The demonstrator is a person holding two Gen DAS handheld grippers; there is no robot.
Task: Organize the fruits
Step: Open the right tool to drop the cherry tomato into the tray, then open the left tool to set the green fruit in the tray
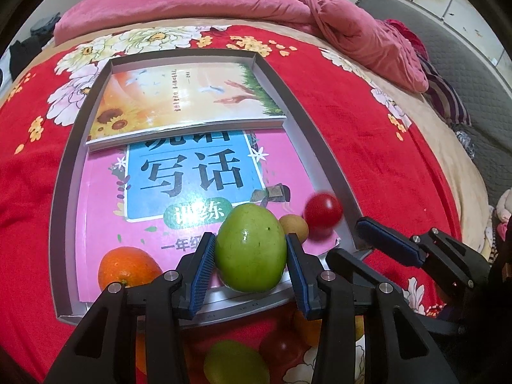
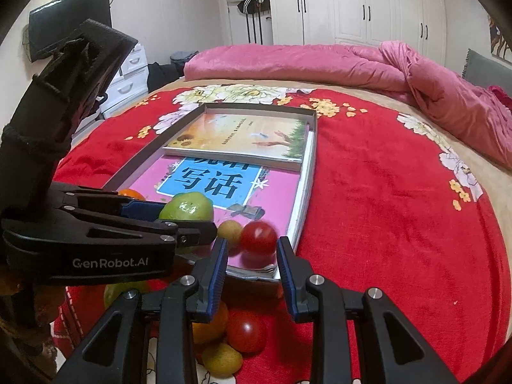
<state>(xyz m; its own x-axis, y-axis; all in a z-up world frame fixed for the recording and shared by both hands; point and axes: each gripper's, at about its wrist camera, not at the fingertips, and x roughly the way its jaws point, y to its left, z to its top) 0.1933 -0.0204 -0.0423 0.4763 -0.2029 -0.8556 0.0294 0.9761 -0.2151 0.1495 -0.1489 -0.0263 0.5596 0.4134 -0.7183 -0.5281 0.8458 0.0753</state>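
The left gripper [image 1: 250,256] pinches the green fruit [image 1: 250,249] — pads pressed on both its sides, long axis upright — low over the near end of the tray [image 1: 64,198], above the pink book [image 1: 105,211]. The right gripper [image 2: 252,257] has jaws standing apart; the tomato [image 2: 258,237] lies just ahead between the tips, apparently loose and blurred — not pinched. An orange [image 1: 128,268] sits left of the left jaws.

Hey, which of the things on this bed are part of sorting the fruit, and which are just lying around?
Part of the job:
- large green round fruit between the left gripper jaws
- small red tomato in front of the right gripper
- orange citrus fruit
- small tan round fruit
- shallow grey cardboard tray

Lying about:
- pink exercise book
- sunflower-cover book
- crumpled pink duvet
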